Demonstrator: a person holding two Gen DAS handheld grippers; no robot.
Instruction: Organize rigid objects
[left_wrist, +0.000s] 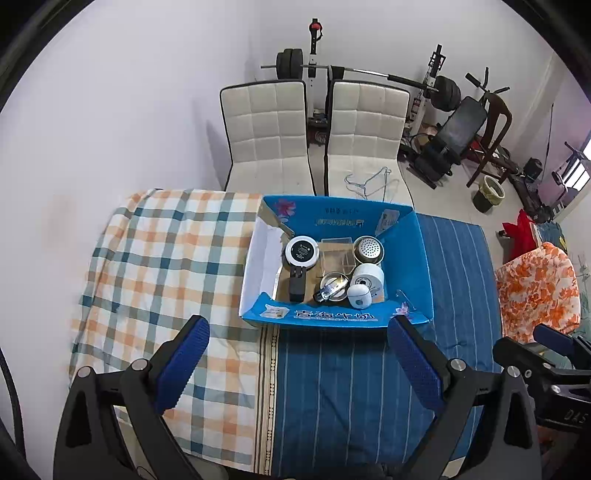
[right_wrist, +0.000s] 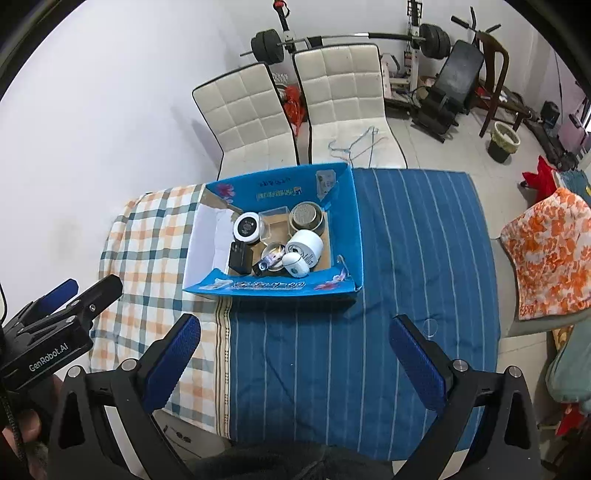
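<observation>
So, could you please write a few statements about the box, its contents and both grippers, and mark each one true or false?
1. The blue cardboard box holds several small objects. True.
2. The left gripper is shut on the black adapter. False: it is open and holds nothing.
3. The white cylinder lies on the checked cloth. False: it sits inside the box.
4. The right gripper is open, short of the box. True.
5. Wire hangers lie on a white chair. True.
</observation>
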